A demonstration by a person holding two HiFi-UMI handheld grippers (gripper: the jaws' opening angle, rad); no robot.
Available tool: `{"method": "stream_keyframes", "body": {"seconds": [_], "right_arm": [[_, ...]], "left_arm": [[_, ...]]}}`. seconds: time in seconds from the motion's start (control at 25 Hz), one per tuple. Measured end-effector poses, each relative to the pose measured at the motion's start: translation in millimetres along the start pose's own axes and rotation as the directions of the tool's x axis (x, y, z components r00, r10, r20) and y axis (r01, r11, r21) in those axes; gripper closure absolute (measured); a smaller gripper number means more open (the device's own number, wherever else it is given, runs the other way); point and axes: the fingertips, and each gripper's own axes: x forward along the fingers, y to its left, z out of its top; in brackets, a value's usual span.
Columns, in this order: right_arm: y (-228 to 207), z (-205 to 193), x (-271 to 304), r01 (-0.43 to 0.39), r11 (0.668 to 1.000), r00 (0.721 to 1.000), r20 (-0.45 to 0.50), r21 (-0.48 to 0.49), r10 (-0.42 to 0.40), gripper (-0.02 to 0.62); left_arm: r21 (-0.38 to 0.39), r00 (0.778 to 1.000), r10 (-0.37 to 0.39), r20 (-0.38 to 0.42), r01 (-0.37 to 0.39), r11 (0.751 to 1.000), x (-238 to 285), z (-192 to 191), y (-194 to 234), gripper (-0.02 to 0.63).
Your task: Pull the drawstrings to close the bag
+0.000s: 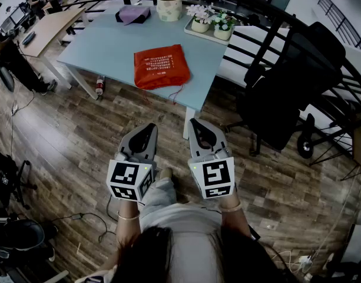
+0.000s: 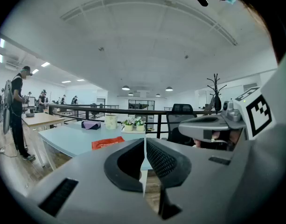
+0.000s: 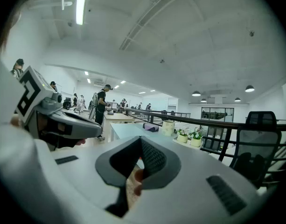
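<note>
Far ahead of both grippers, the orange bag lies flat by the near edge of the pale blue table, its drawstrings trailing over that edge. The left gripper and right gripper hang side by side above the wood floor, well apart from the bag, each with fingers closed together on nothing.

Grey left claw and right claw bear black-and-white marker cubes; wrists wear thin bracelets.
</note>
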Motion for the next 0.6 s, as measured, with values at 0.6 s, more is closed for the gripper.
{"method": "stream_keyframes", "body": {"seconds": [0.6], "right_arm": [[0.1,2.6,90.5,0.005,0.997,0.999,-0.049,0.081,-0.001,0.569]], "left_arm": [[-0.003,0.998,-0.064,-0.023,0.064,0.998,48.5,5.1,78.3,0.578]]}}
